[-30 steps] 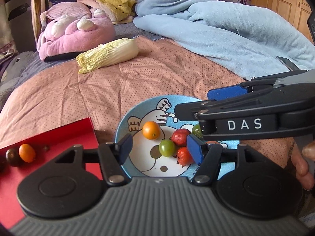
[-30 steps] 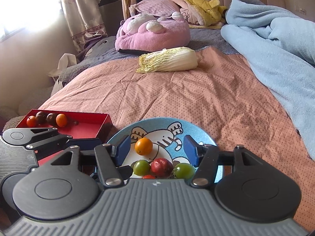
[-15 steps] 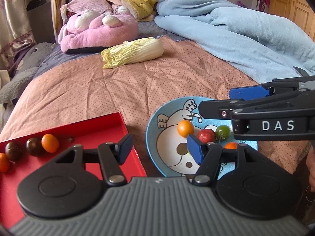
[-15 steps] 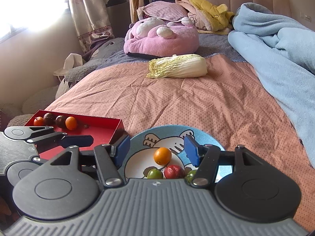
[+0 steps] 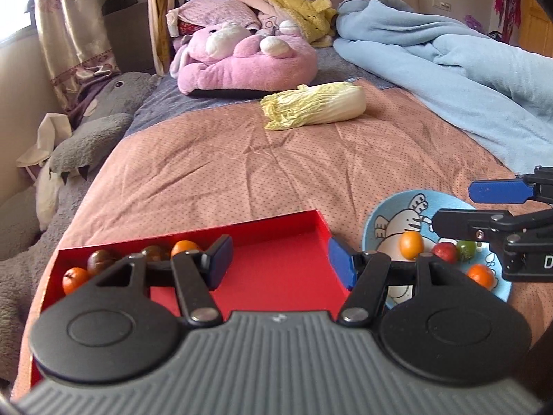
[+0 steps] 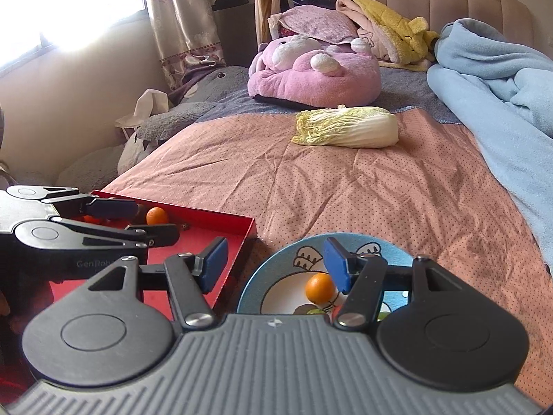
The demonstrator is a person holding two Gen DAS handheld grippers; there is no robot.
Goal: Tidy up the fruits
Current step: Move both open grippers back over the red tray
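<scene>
A red tray (image 5: 276,242) lies on the bed with several small tomatoes at its far left, orange (image 5: 72,275) and dark (image 5: 98,259). A blue cartoon plate (image 5: 390,207) to its right holds an orange tomato (image 5: 410,245), a red one (image 5: 446,251), a green one (image 5: 466,248) and another orange one (image 5: 479,275). My left gripper (image 5: 276,259) is open and empty over the tray. My right gripper (image 6: 274,264) is open and empty, just above the plate's (image 6: 262,276) near left rim, by the orange tomato (image 6: 319,287). It also shows in the left wrist view (image 5: 484,207).
A napa cabbage (image 5: 314,105) lies mid-bed. A pink plush (image 5: 242,58) and yellow plush sit at the headboard. A blue blanket (image 5: 466,69) covers the right side. A grey shark plush (image 5: 90,131) lies along the left edge.
Both grippers have swung left and pulled back: the left one went from over the plate to over the red tray, and the right one now sits at the plate's left rim. Both stayed open.
</scene>
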